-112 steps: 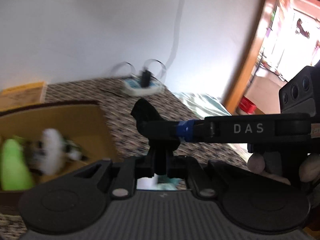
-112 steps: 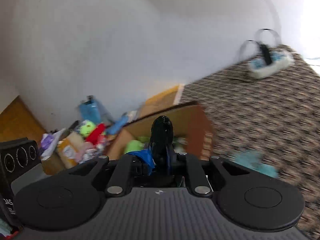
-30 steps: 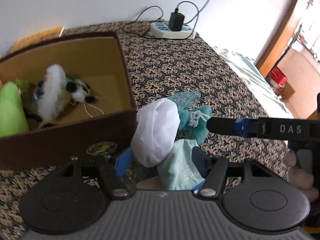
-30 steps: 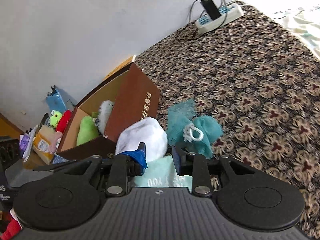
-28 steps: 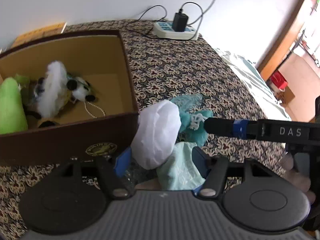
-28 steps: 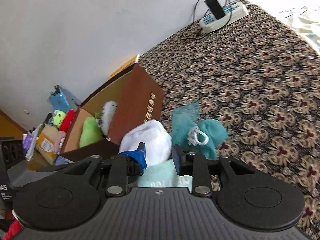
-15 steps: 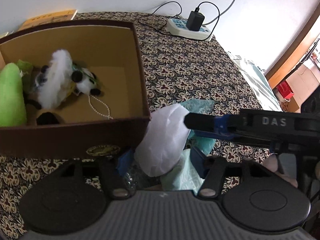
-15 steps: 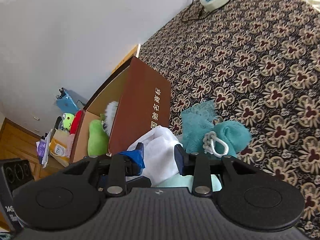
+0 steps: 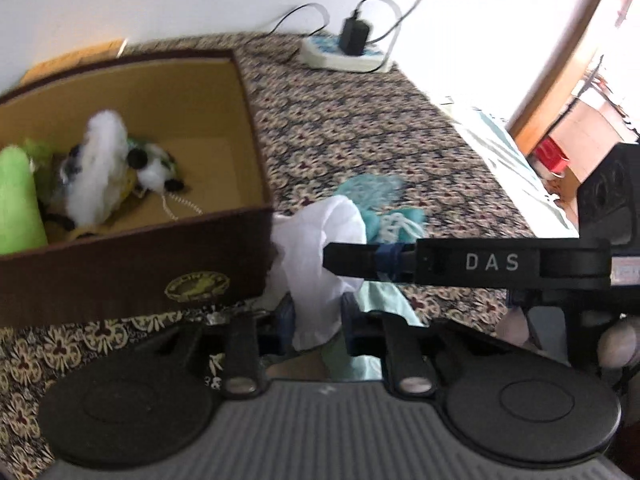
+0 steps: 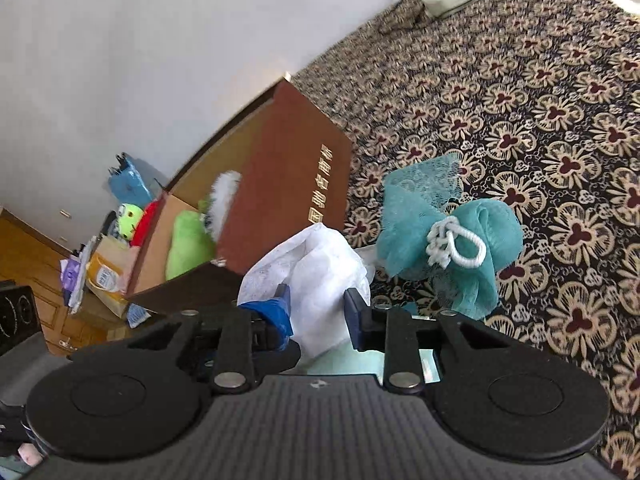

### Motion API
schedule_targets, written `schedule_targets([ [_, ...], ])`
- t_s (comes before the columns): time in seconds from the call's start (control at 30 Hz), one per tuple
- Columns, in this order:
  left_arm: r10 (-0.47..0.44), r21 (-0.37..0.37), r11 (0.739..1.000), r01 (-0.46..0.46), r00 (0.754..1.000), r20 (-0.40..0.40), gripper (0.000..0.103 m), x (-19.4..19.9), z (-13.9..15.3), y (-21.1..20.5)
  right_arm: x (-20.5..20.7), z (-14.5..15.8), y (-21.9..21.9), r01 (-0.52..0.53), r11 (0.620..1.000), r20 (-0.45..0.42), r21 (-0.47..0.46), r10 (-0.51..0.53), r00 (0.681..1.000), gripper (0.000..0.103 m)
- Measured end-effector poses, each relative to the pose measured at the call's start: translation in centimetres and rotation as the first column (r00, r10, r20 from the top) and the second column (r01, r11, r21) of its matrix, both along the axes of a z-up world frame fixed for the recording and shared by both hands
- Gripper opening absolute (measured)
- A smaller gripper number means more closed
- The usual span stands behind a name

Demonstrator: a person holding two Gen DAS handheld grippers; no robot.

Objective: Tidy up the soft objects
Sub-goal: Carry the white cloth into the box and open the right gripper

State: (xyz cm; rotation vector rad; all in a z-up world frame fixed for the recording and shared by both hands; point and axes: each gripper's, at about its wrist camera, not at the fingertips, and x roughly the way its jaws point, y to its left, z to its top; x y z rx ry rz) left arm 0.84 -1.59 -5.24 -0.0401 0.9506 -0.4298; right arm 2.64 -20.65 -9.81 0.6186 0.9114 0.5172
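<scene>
A white soft bag [image 9: 320,256] [image 10: 316,276] lies beside the brown cardboard box [image 9: 132,264] [image 10: 280,184]. My left gripper [image 9: 316,316] is shut on its lower part. My right gripper [image 10: 318,304] straddles the same bag with its jaws a little apart, touching its sides; its finger [image 9: 360,258] crosses the left wrist view. A teal mesh bath pouf [image 10: 448,236] [image 9: 384,208] with a white cord lies just right of the bag. A pale green cloth [image 9: 380,312] lies under them. The box holds a green plush [image 9: 16,200] and a white-and-black plush [image 9: 104,172].
A patterned brown cloth [image 10: 560,120] covers the surface. A white power strip with a black charger [image 9: 348,48] sits at the far wall. Left of the box is clutter: a blue item [image 10: 128,184], a yellow-green toy [image 10: 130,216], small cartons [image 10: 104,272].
My left gripper has closed from wide open onto the white bag. My right gripper has come in closer around the same bag. The bag now looks pinched and pulled up.
</scene>
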Motion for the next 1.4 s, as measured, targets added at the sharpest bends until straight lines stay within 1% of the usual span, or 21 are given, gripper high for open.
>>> schedule_targets([
  [0.07, -0.032, 0.002, 0.999, 0.032, 0.999, 0.029, 0.015, -0.8, 0.7, -0.1, -0.9, 0.4, -0.1, 0.012, 1.0, 0.016, 0.005, -0.012, 1.0, 0.011],
  [0.2, -0.096, 0.014, 0.995, 0.095, 0.99, 0.107, 0.015, -2.6, 2.5, -0.4, -3.2, 2.3, -0.2, 0.058, 0.998, 0.082, 0.01, -0.059, 0.995, 0.011],
  [0.3, -0.143, 0.029, 0.99, 0.14, 0.972, 0.187, 0.015, -4.0, 4.0, -0.5, -4.6, 3.9, 0.1, 0.088, 0.996, 0.154, 0.005, -0.087, 0.984, 0.011],
  [0.4, -0.17, 0.016, 0.985, 0.172, 0.953, 0.251, 0.015, -4.9, 5.5, 0.2, -5.5, 5.5, 0.5, 0.116, 0.993, 0.229, -0.002, -0.113, 0.967, 0.011],
  [0.5, -0.166, 0.004, 0.985, 0.173, 0.94, 0.297, 0.015, -5.2, 6.6, 1.1, -5.5, 6.6, 1.2, 0.128, 0.992, 0.281, -0.001, -0.123, 0.952, 0.011],
  [0.6, -0.144, -0.003, 0.988, 0.155, 0.929, 0.341, 0.015, -5.0, 7.8, 2.7, -4.7, 7.7, 2.6, 0.118, 0.993, 0.324, 0.007, -0.114, 0.939, 0.011],
  [0.7, -0.106, -0.01, 0.993, 0.118, 0.919, 0.38, 0.015, -4.5, 8.8, 4.8, -3.2, 8.7, 4.5, 0.091, 0.996, 0.369, 0.019, -0.092, 0.925, 0.011],
  [0.77, -0.066, -0.034, 0.996, 0.086, 0.916, 0.396, 0.015, -4.0, 9.4, 6.6, -2.3, 9.3, 5.8, 0.066, 0.997, 0.392, 0.027, -0.071, 0.917, 0.011],
  [0.93, 0.014, -0.089, 0.996, 0.021, 0.925, 0.38, 0.015, -1.7, 9.3, 10.3, 0.2, 9.8, 9.5, 0.03, 1.0, 0.433, 0.003, -0.029, 0.901, 0.011],
  [1.07, 0.06, -0.124, 0.992, -0.019, 0.941, 0.333, 0.016, 0.6, 8.0, 12.6, 1.8, 8.9, 11.5, 0.04, 0.999, 0.424, -0.031, -0.023, 0.905, 0.011],
  [1.13, 0.079, -0.125, 0.991, -0.044, 0.953, 0.294, 0.017, 1.9, 6.7, 13.5, 2.4, 8.3, 12.4, 0.061, 0.994, 0.425, -0.085, -0.019, 0.905, 0.012],
  [1.2, 0.101, -0.106, 0.991, -0.077, 0.963, 0.249, 0.016, 3.0, 5.2, 14.0, 2.6, 7.7, 13.2, 0.107, 0.981, 0.429, -0.159, -0.029, 0.903, 0.012],
  [1.23, 0.104, -0.097, 0.992, -0.085, 0.969, 0.222, 0.017, 3.6, 4.5, 14.2, 2.6, 7.4, 13.3, 0.119, 0.977, 0.423, -0.175, -0.034, 0.905, 0.012],
  [1.27, 0.101, -0.088, 0.993, -0.085, 0.974, 0.202, 0.017, 4.0, 3.8, 14.4, 2.7, 7.1, 13.1, 0.124, 0.978, 0.406, -0.169, -0.046, 0.913, 0.012],
  [1.33, 0.1, -0.064, 0.994, -0.09, 0.978, 0.184, 0.027, 4.0, 2.8, 14.6, 2.6, 6.7, 12.4, 0.126, 0.983, 0.365, -0.134, -0.07, 0.928, 0.012],
  [1.37, 0.098, -0.057, 0.994, -0.089, 0.979, 0.178, 0.036, 3.9, 2.5, 14.6, 2.5, 6.5, 12.2, 0.129, 0.984, 0.349, -0.122, -0.08, 0.934, 0.012],
  [1.4, 0.095, -0.057, 0.995, -0.087, 0.98, 0.174, 0.041, 3.8, 2.2, 14.8, 2.3, 6.4, 11.9, 0.137, 0.984, 0.337, -0.115, -0.091, 0.937, 0.012],
])
